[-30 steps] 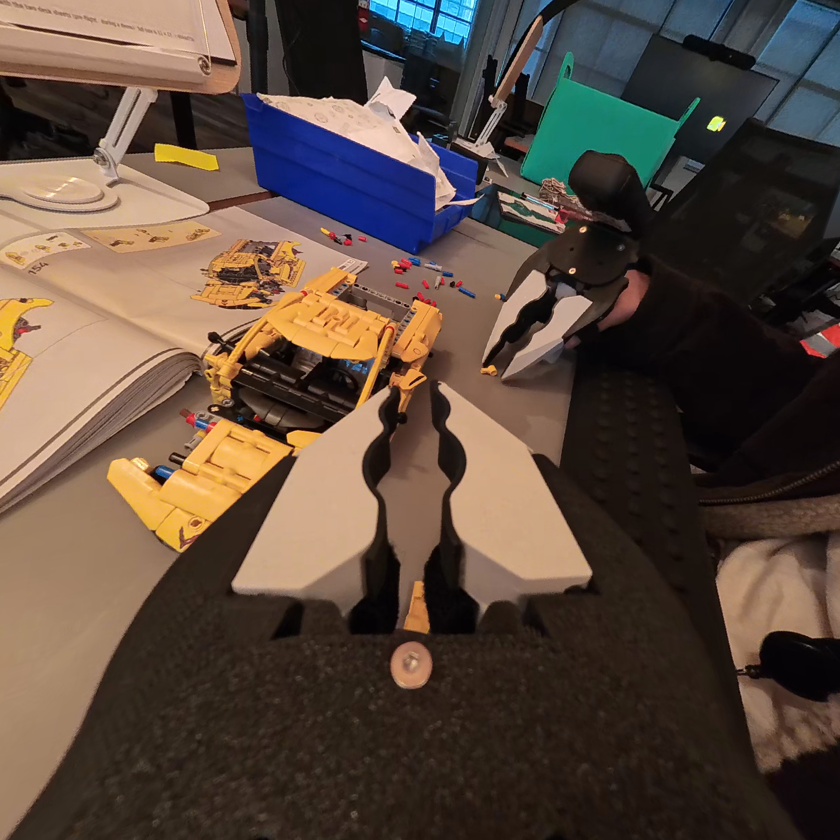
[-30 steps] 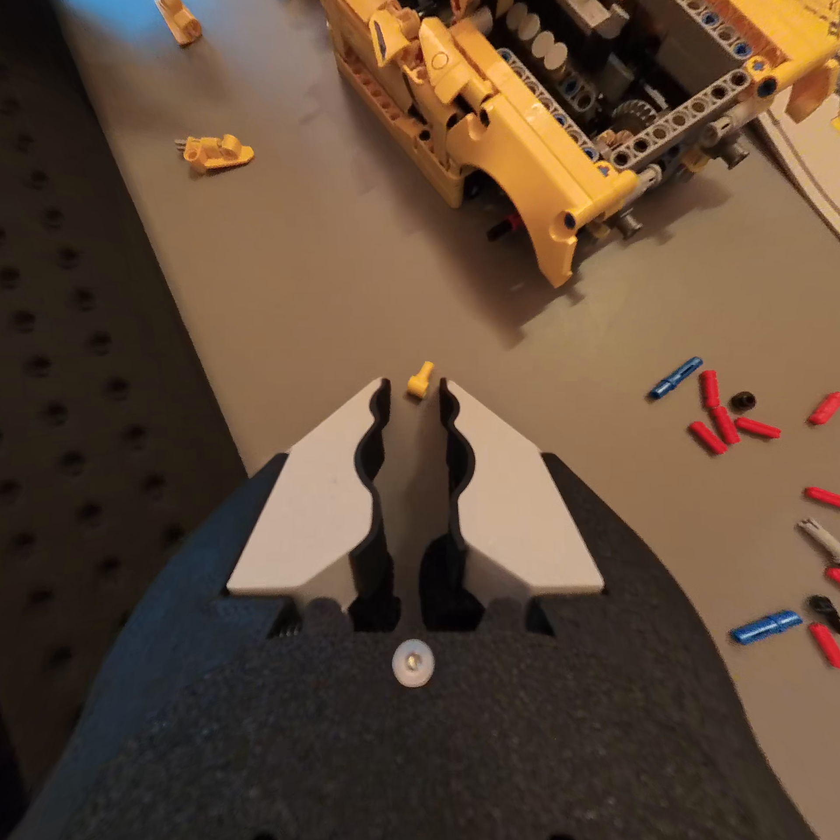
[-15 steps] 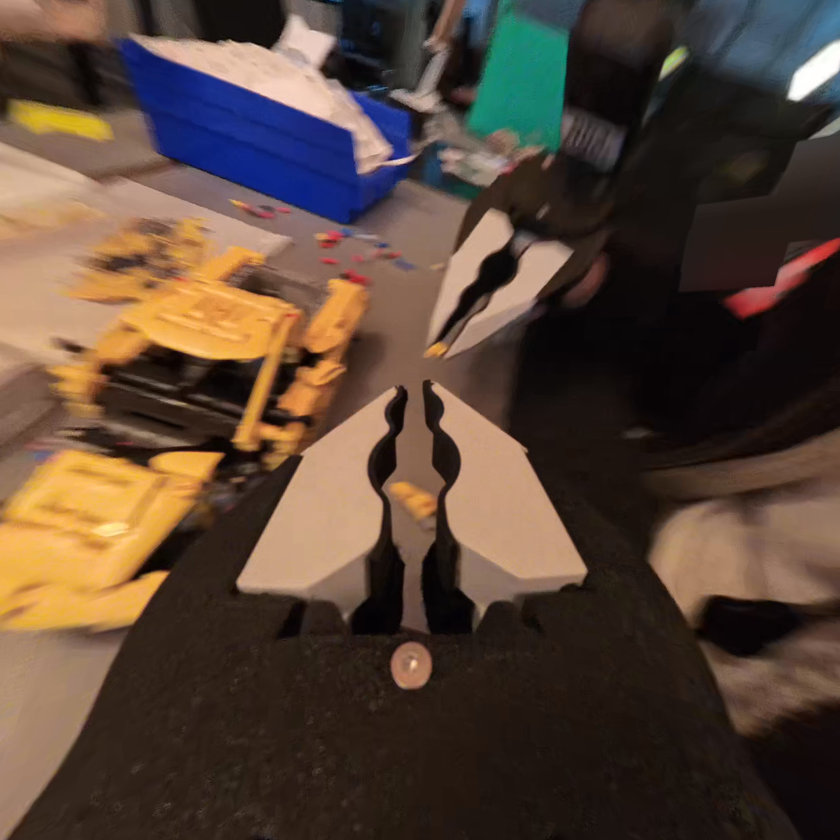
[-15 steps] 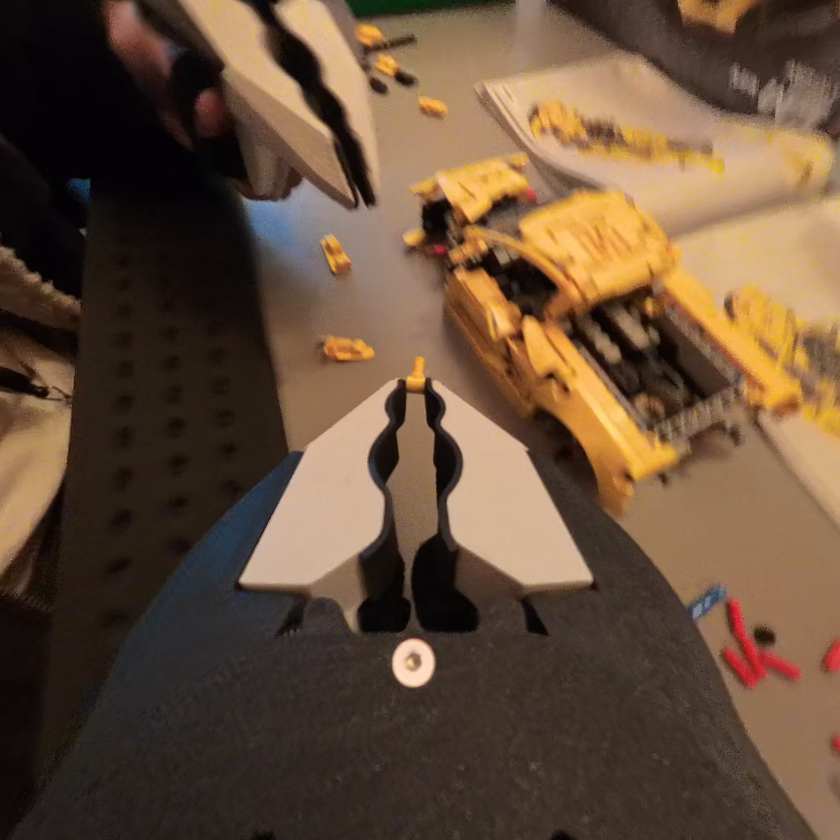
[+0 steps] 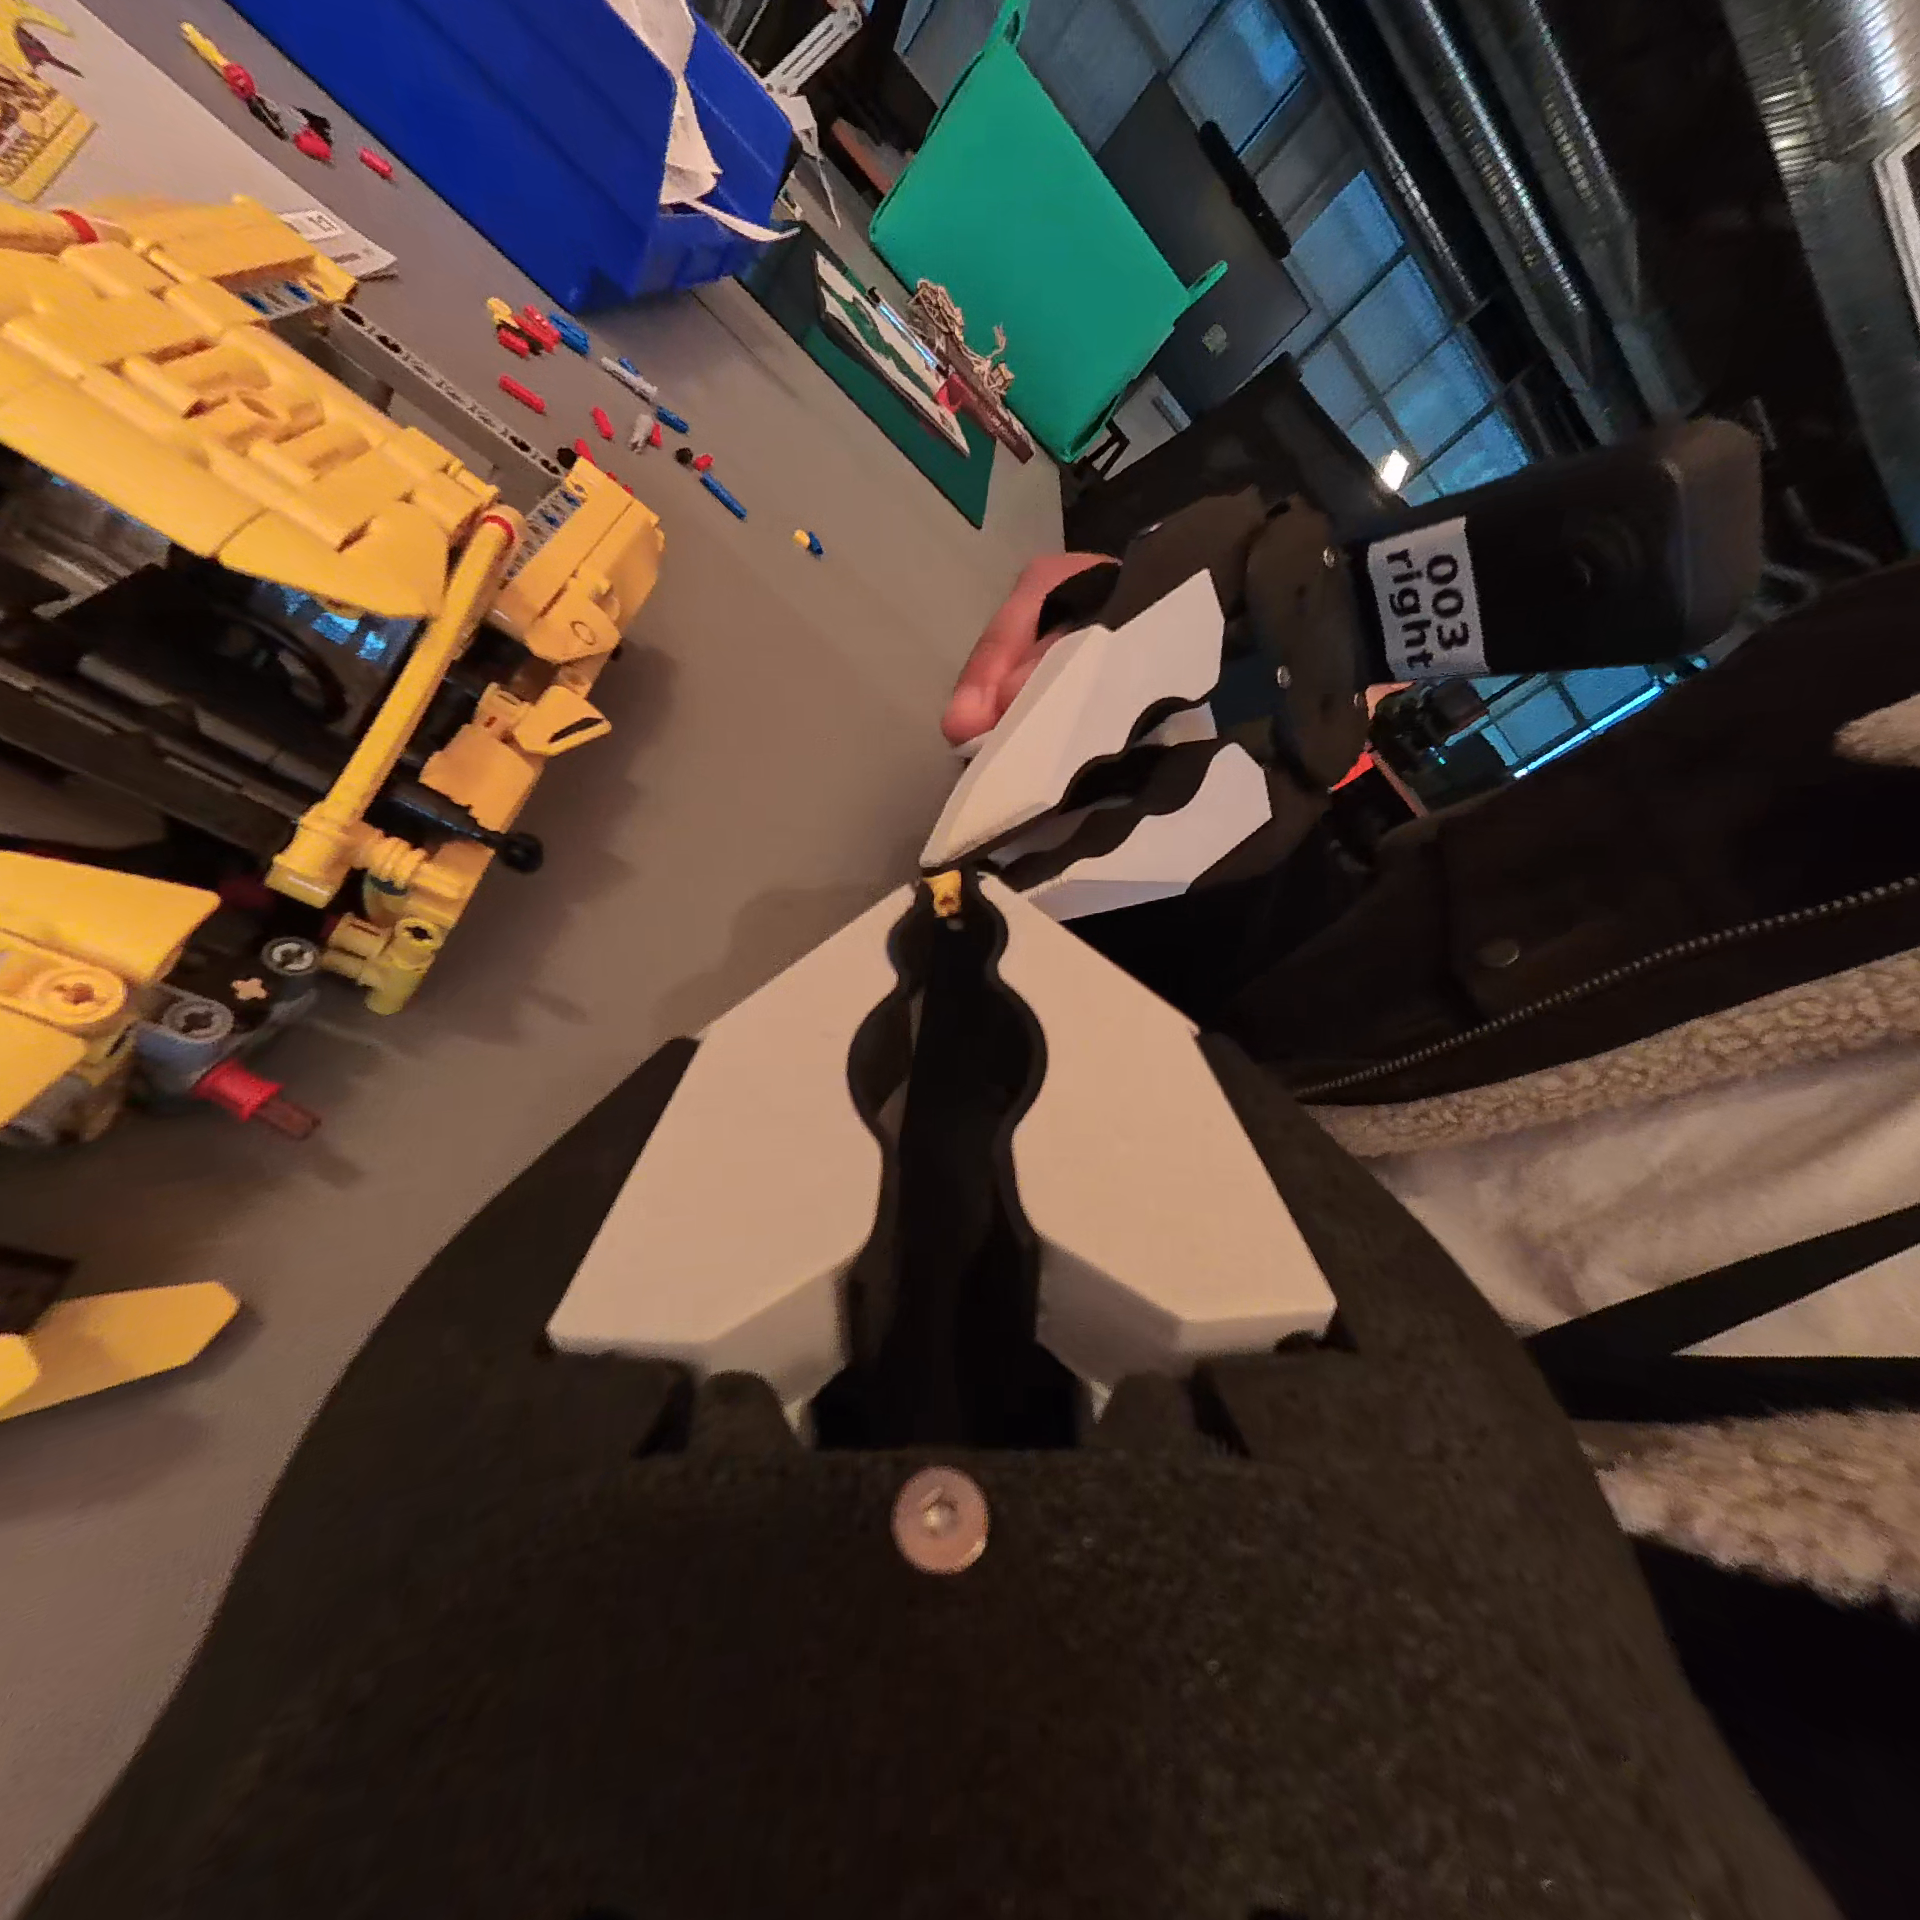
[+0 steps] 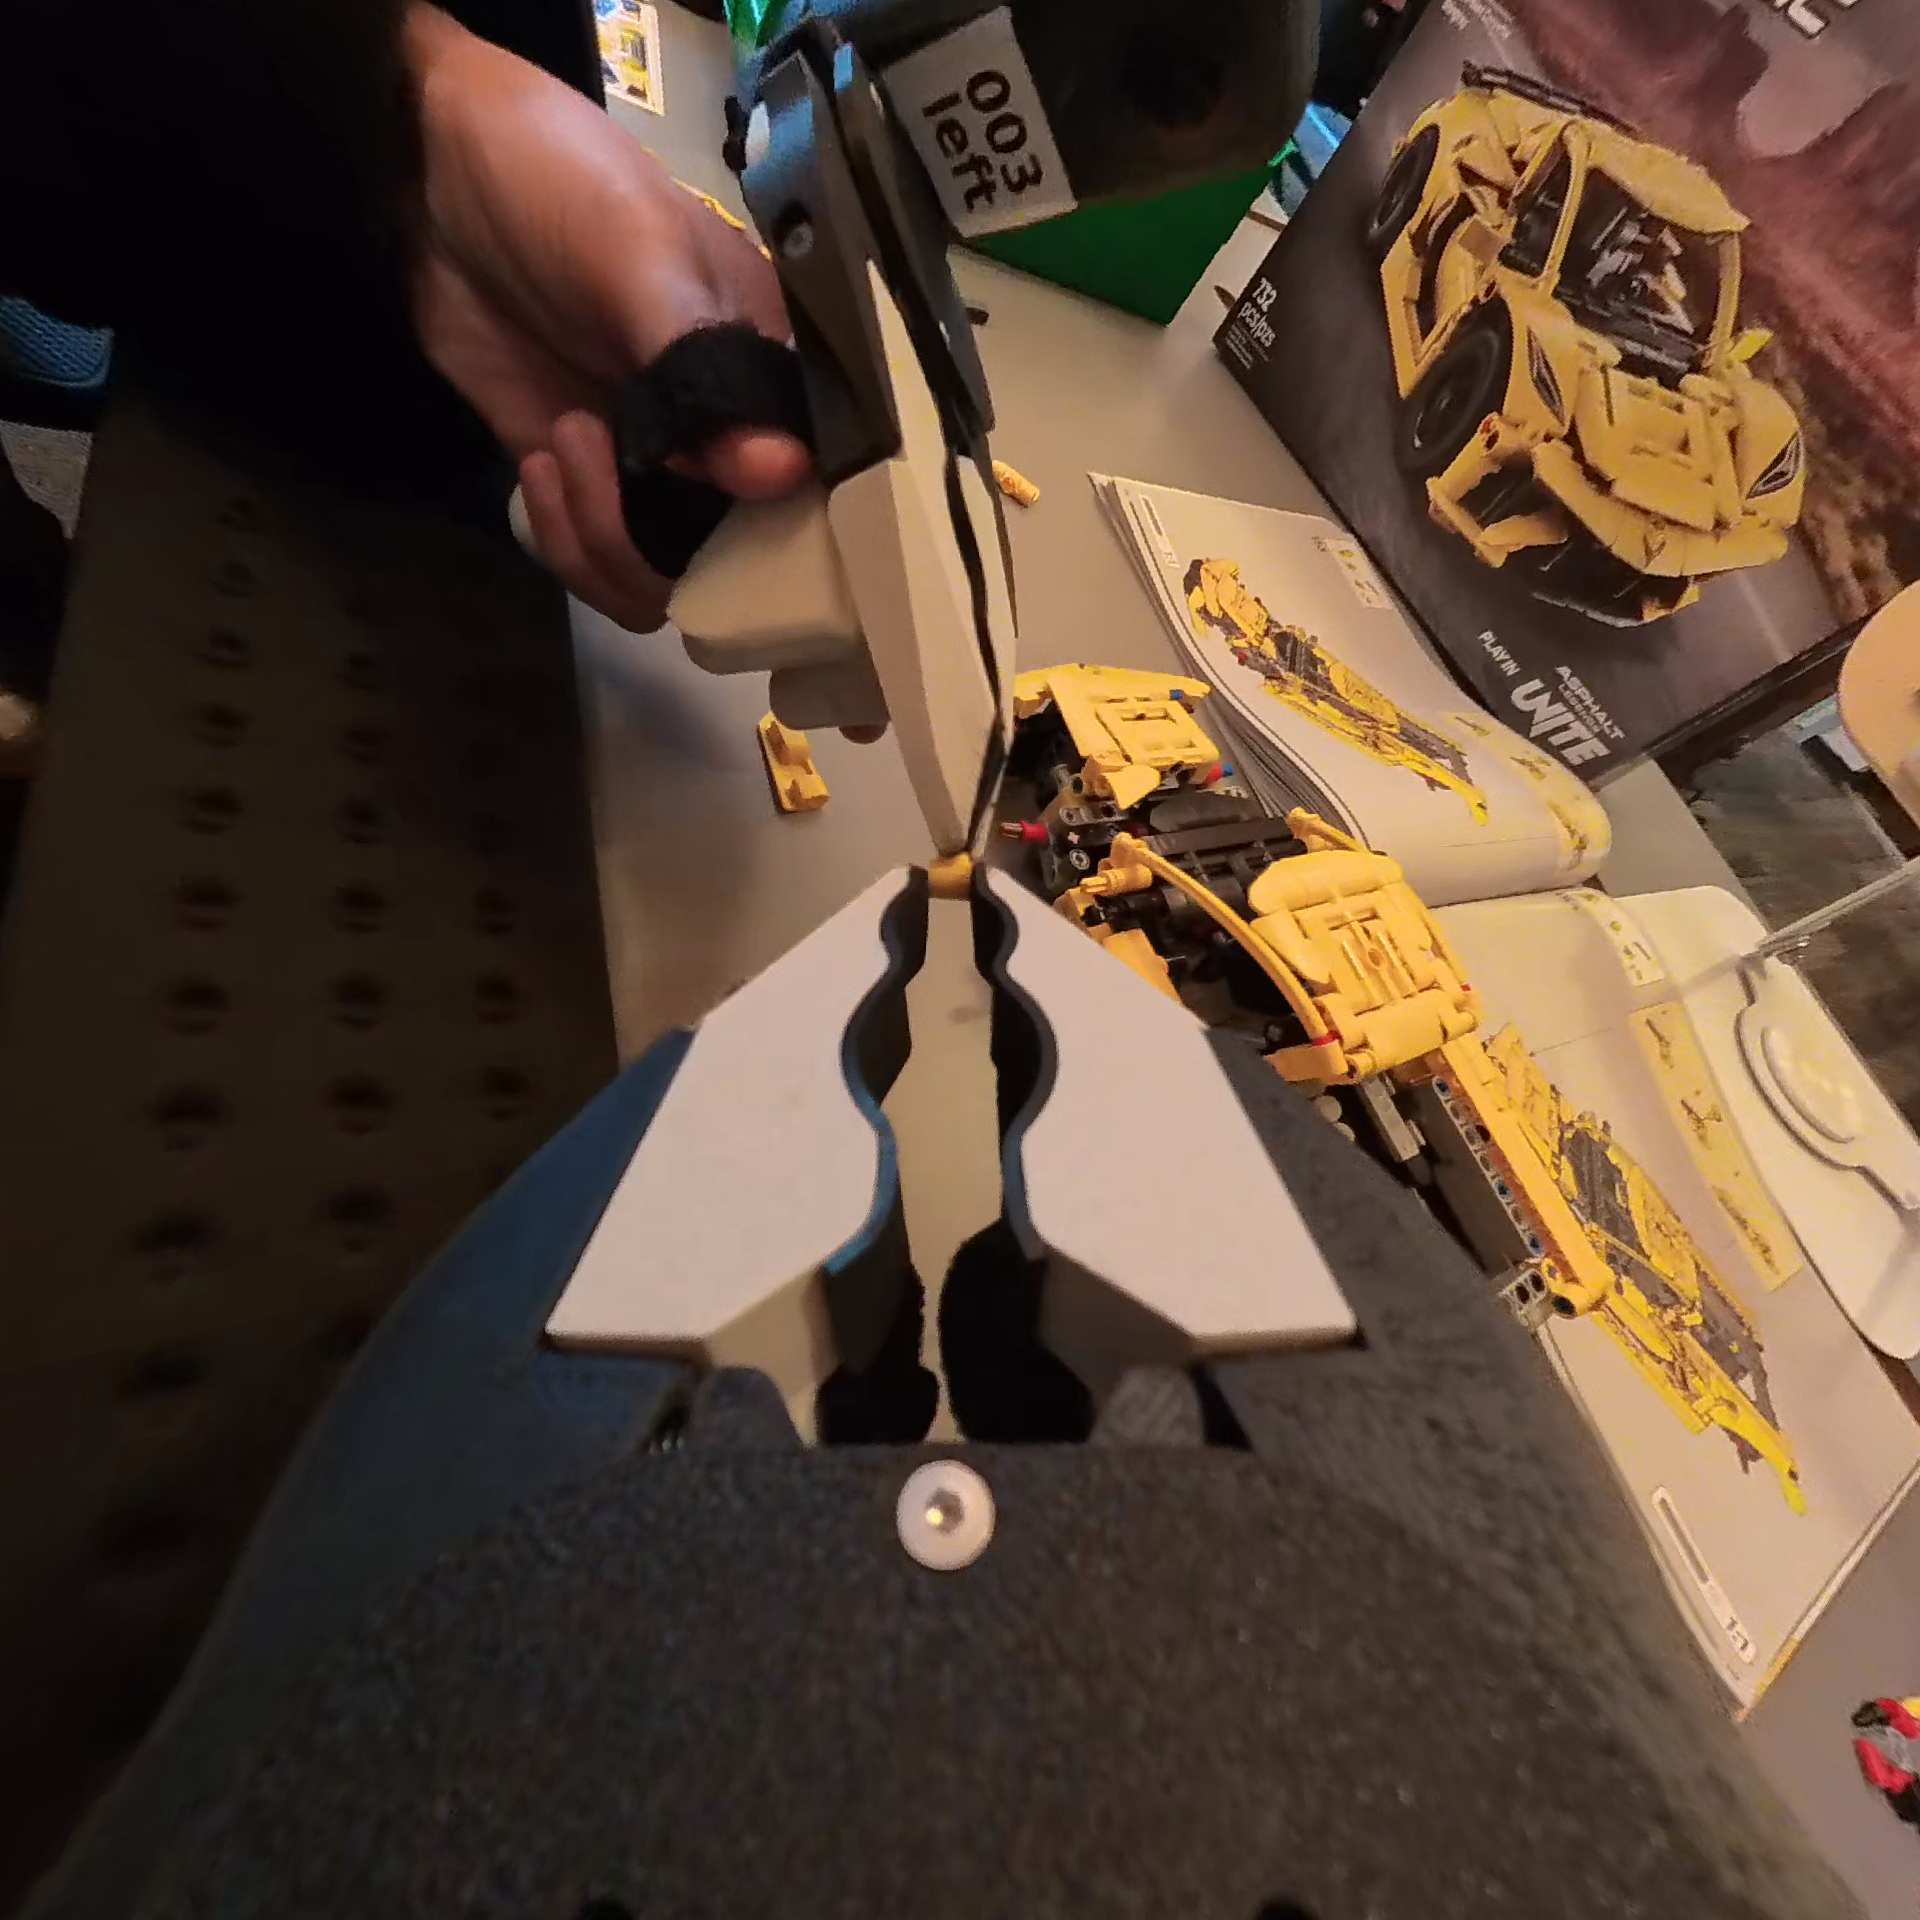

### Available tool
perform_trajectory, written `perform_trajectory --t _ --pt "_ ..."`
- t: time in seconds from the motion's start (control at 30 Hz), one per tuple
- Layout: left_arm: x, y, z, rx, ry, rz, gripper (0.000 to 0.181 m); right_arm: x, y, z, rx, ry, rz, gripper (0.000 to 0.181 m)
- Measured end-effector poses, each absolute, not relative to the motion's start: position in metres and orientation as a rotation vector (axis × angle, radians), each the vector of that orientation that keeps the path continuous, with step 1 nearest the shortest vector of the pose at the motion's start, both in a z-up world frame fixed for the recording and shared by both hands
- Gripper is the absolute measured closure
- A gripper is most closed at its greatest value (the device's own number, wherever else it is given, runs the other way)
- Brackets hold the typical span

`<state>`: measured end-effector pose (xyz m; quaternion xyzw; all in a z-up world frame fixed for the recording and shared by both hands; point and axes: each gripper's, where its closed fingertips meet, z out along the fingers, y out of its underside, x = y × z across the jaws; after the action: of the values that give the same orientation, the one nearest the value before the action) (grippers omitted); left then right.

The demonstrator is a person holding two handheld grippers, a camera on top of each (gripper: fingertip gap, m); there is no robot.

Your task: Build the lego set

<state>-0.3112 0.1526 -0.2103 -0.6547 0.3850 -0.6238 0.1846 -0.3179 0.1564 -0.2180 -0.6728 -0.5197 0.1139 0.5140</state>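
My left gripper is shut on a small yellow Lego piece pinched at its very tips. My right gripper is shut on a small yellow piece at its tips too. The two grippers meet tip to tip above the table edge, the left one coming down from above in the right wrist view and the right one coming in from the right in the left wrist view. I cannot tell whether they hold one piece or two joined pieces. The half-built yellow car stands on the grey table beside them.
An open instruction booklet and the set's box lie behind the car. Loose red and blue pins are scattered near a blue bin. A loose yellow part lies by a black perforated mat. My left and right fingertips are right by each other.
My right gripper closed on the small yellow piece and lifted it off the table. My left gripper took a yellow piece too. Both turned and came together tip to tip.
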Motion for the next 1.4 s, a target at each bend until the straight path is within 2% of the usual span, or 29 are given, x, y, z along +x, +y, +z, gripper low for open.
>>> perform_trajectory --t 0.47,0.57,1.13,1.27,1.33,1.4 --pt "-0.313 0.152 -0.203 -1.767 1.119 -1.727 0.181 -0.313 0.158 -0.21 -1.576 -1.189 0.284 0.173" --pt "-0.314 0.154 -0.2 -1.771 1.082 -1.779 0.174 -0.313 0.159 -0.212 -1.575 -1.2 0.264 0.174" --pt "-0.313 0.156 -0.206 -1.774 1.117 -1.703 0.175 -0.314 0.159 -0.212 -1.528 -1.217 0.222 0.174" --pt "-0.312 0.158 -0.209 -1.796 1.114 -1.68 0.167 -0.315 0.159 -0.213 -1.525 -1.223 0.227 0.173" --pt "-0.312 0.157 -0.21 -1.794 1.122 -1.678 0.167 -0.317 0.158 -0.213 -1.521 -1.232 0.223 0.173" --pt "-0.312 0.154 -0.209 -1.785 1.138 -1.695 0.177 -0.317 0.158 -0.214 -1.52 -1.24 0.212 0.173"
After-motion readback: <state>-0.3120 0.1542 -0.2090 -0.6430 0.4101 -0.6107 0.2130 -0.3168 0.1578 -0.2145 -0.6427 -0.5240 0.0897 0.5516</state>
